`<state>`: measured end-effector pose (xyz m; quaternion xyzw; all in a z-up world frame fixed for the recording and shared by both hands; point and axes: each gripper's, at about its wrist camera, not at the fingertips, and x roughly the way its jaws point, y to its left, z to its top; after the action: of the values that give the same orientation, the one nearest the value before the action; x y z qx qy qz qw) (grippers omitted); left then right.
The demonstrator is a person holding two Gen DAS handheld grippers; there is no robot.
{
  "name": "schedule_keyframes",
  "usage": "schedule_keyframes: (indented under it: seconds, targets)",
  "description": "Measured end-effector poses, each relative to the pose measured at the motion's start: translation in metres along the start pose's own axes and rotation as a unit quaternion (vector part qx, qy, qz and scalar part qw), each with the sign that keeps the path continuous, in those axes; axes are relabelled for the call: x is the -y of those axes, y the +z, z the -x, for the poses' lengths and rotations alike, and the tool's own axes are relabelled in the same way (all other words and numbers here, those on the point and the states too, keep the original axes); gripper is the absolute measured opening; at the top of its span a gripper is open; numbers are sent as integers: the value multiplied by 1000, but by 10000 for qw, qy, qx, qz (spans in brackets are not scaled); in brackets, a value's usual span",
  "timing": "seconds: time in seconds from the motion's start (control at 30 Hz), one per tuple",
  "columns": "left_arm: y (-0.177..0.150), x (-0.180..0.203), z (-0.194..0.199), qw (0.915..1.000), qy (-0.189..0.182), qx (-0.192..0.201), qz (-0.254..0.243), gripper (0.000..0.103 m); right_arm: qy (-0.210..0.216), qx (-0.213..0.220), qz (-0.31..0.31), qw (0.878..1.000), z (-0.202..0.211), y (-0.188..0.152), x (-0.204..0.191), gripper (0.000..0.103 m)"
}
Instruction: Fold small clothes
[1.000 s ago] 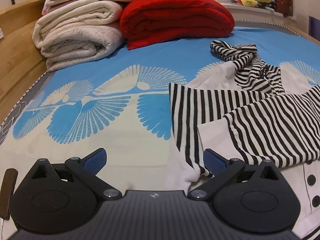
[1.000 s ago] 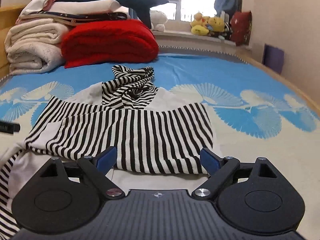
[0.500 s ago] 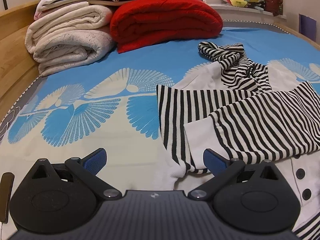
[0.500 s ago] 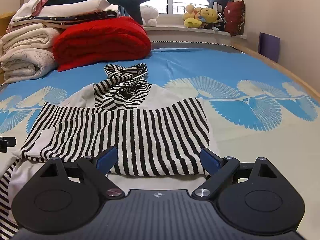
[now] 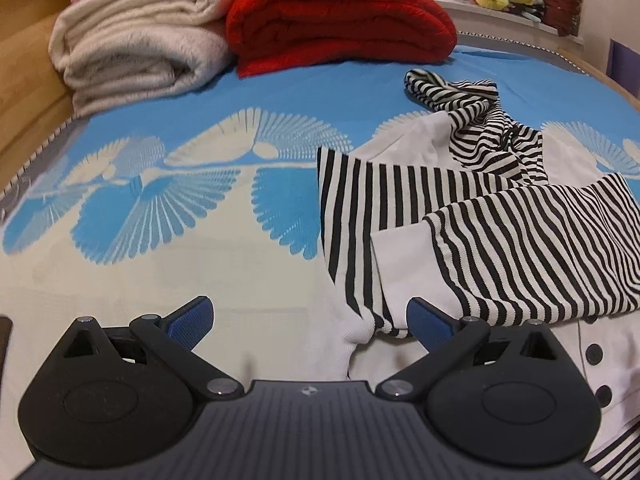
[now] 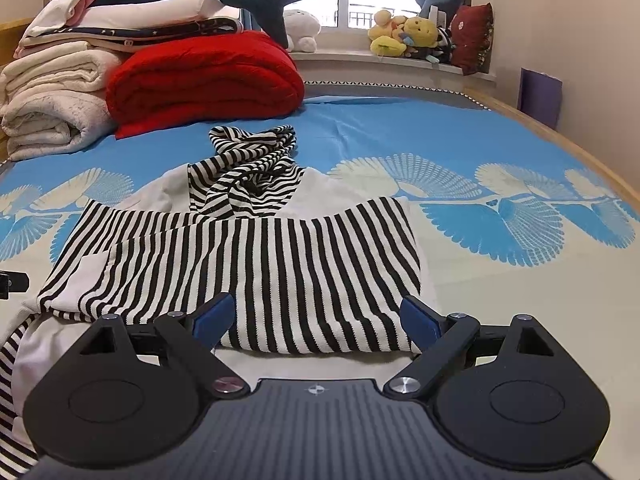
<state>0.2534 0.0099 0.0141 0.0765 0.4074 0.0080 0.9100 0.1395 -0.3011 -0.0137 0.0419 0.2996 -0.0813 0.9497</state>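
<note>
A small black-and-white striped hooded garment (image 6: 256, 264) lies on the bed with its sleeves folded across its white body; the striped hood (image 6: 248, 168) is bunched at the far end. In the left wrist view the garment (image 5: 500, 240) lies to the right, with a white sleeve cuff (image 5: 356, 344) between the fingers. My left gripper (image 5: 310, 320) is open and holds nothing, at the garment's left edge. My right gripper (image 6: 316, 316) is open and holds nothing, low over the garment's near hem.
The blue and cream patterned bedspread (image 5: 160, 200) covers the bed. Folded white blankets (image 5: 140, 52) and a red quilt (image 5: 340, 20) are stacked at the head. Plush toys (image 6: 404, 36) sit on the window sill. A wooden bed rail (image 6: 560, 136) runs along the right.
Both grippers have moved forward and lower toward the garment. The garment has not moved and both stay open.
</note>
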Motion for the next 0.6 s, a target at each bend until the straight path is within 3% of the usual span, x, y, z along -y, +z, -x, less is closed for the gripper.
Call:
schedule_keyframes:
  seconds: [0.17,0.27,0.33,0.4,0.47,0.6]
  targets:
    - [2,-8,-1,9998,36,-93,144,103,-39,102,-114,9999,6,4,4,90]
    - [10,-20,5,9996,208,76,176,103,-7,521,-468,9975,27,24,16,90]
    - [20,-35,11,9980,543,303,67,103,16,759,-727,9945,40,47,26,90]
    - [29,-55,14,9907,1239,562,64,103,225,860,-827,9926,43,77,30,91]
    - [34,-75,15,9843,1645,603,226,103,351,854,-700,9933,37,112,23,91]
    - [37,-105,8,9855,1489,234,774,103,708,844,-433,9930,-1,185,-19,92]
